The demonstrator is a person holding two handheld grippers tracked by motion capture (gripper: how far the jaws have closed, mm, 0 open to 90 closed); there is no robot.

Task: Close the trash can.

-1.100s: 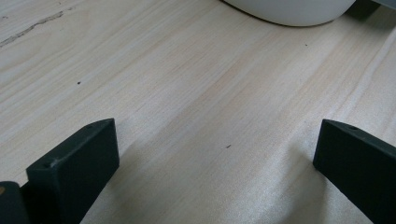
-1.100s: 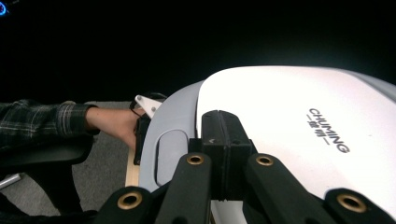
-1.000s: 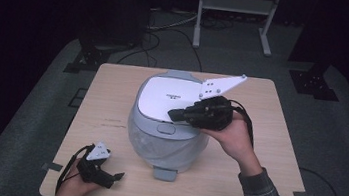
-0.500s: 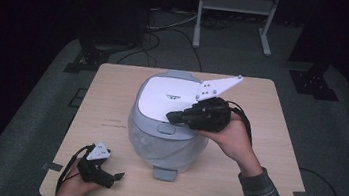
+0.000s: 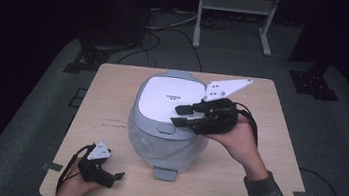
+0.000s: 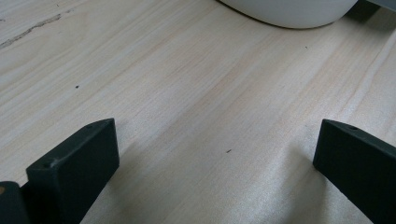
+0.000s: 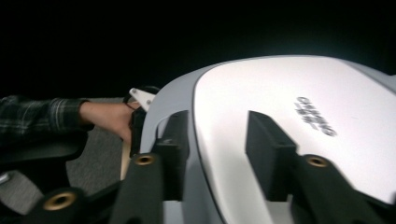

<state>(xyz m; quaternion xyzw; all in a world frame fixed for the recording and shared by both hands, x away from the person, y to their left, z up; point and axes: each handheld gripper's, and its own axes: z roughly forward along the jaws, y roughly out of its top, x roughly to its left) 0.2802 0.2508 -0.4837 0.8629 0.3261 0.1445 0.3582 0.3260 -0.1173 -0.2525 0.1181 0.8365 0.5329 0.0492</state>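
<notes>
Near edge of the table [image 5: 232,185]: my left gripper [image 5: 113,176] rests low on the wood by the front left corner, jaws spread wide with bare grain between them. I judge it parked there to stay out of the way; nothing is in it. In the left gripper view the pale rounded base of the rice cooker [image 6: 285,11] sits just beyond the open jaws, apart from them.

Mid table: the rice cooker [image 5: 167,122] stands upright at the centre, grey body, white lid [image 5: 170,95] closed, small dark lettering on top, a latch button [image 5: 166,128] at the lid's front edge.

Beyond that: my right gripper [image 5: 179,116] comes in from the cooker's right side, jaws parted and laid over the lid's near right rim. In the right gripper view one jaw lies over the white panel, the other over the grey rim; they are gripping nothing. Held so, I judge, to work the lid or its latch.
</notes>
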